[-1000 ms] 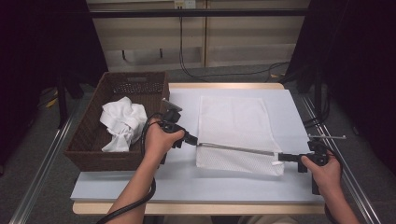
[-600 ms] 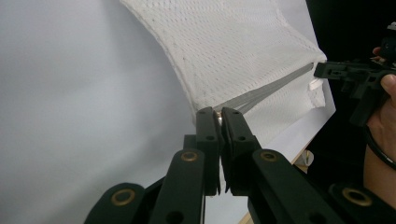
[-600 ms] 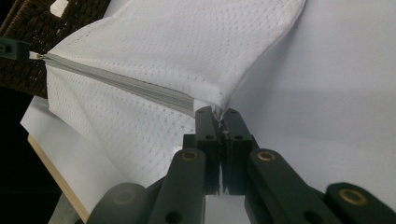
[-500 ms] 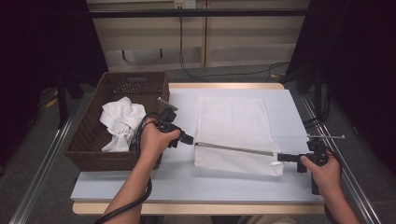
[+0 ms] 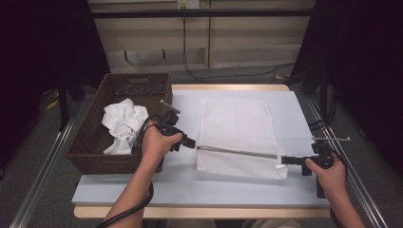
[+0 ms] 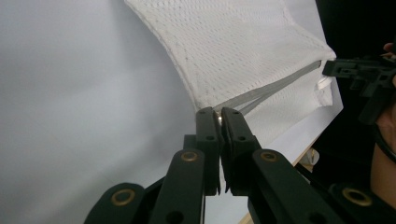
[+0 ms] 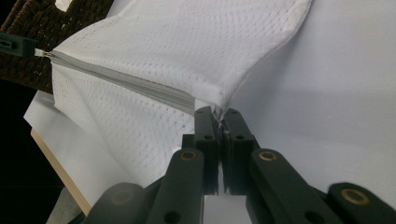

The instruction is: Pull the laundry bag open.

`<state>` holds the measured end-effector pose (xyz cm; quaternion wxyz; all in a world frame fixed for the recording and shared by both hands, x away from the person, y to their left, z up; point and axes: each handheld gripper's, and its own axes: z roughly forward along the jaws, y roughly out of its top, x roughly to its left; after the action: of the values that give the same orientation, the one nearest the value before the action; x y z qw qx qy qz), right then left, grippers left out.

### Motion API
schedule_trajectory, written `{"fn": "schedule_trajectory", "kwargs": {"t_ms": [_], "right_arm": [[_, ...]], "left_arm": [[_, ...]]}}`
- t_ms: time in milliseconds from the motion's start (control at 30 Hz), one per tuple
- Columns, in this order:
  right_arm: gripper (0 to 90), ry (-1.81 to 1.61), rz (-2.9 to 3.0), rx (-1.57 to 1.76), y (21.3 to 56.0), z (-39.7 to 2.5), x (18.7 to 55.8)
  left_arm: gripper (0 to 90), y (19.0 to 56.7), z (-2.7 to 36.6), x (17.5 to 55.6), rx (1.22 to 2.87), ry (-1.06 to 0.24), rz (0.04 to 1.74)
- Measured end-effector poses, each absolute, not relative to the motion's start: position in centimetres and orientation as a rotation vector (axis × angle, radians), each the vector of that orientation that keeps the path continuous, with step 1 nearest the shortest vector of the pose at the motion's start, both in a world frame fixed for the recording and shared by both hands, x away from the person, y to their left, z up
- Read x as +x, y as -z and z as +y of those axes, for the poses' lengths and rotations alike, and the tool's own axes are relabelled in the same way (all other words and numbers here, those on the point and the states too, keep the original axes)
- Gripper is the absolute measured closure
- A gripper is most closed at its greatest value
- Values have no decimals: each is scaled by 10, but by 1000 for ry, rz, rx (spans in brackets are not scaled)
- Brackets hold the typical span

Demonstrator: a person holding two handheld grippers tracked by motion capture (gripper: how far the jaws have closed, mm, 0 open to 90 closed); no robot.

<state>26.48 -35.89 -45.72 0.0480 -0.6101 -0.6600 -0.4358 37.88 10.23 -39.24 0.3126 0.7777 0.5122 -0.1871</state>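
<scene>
Near the table's front edge, both grippers, left gripper (image 5: 191, 142) and right gripper (image 5: 285, 159), pinch the mesh bag's (image 5: 236, 124) zipper ends.

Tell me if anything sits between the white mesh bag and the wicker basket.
Nothing visible. The white mesh zip bag is held at both zipper ends by the left gripper and right gripper; bare white table lies before the brown wicker basket.

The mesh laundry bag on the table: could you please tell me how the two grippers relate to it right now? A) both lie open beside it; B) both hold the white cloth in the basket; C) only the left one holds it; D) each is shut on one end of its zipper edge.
D: the left gripper and the right gripper are each shut on an end of the mesh laundry bag, with its zipper stretched between them.
</scene>
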Motion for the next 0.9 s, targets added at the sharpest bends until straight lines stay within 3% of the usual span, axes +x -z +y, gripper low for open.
{"fn": "schedule_trajectory", "kwargs": {"t_ms": [267,600,900], "right_arm": [[682,1373,-2015,-1865,453,-360,264],[646,1380,-1997,-1880,454,-360,265],[618,1392,-2003,-1869,454,-358,266]], "left_arm": [[866,394,96,378,2079,506,1369],[845,397,94,378,2099,496,1371],[774,398,84,377,2122,500,1363]]}}
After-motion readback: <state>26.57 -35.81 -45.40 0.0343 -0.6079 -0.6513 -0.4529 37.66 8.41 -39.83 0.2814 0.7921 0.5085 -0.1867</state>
